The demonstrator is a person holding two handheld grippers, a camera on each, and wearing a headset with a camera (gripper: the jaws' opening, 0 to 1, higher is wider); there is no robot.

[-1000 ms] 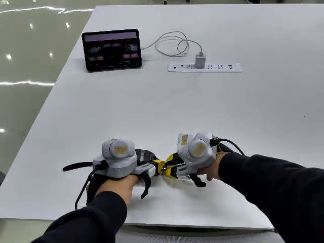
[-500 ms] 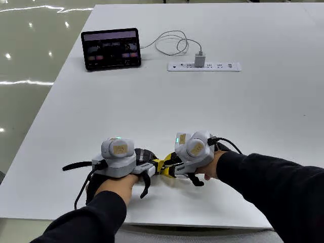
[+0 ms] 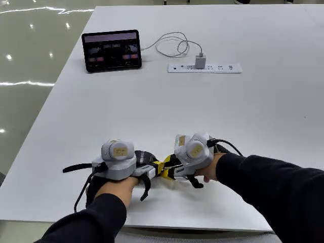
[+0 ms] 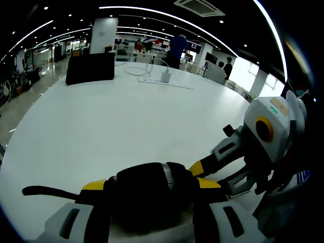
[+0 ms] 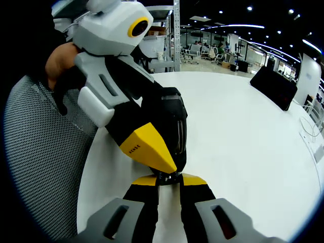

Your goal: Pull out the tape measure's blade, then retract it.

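Left gripper view: one tape measure (image 4: 147, 202) is shown clamped by its black case in the left gripper (image 4: 151, 184), whose jaws are set wide about it. It is held at the near edge of the white table (image 4: 101, 126); whether it is rested on the top cannot be told.

In the right gripper view, the right gripper (image 5: 170, 180) is seen with its jaws drawn narrow. They are pinched on the lower end of the case, where the blade's tip is judged to sit, though the tip itself is too small to be made out.

In the head view, the two grippers are met nose to nose, and no length of blade is shown between them. The blade is therefore judged to be housed in the case. Whether the pull is yet to be made or the retraction is already done cannot be told from these pictures. If the former, both steps are left.

Counted at the work: one tape measure, two grippers, one table. Counted at the far side, well apart from the work: one tablet (image 3: 111, 49), one power strip (image 3: 204, 67), one charger (image 3: 200, 61) plugged into it, and one looped cable (image 3: 169, 43).
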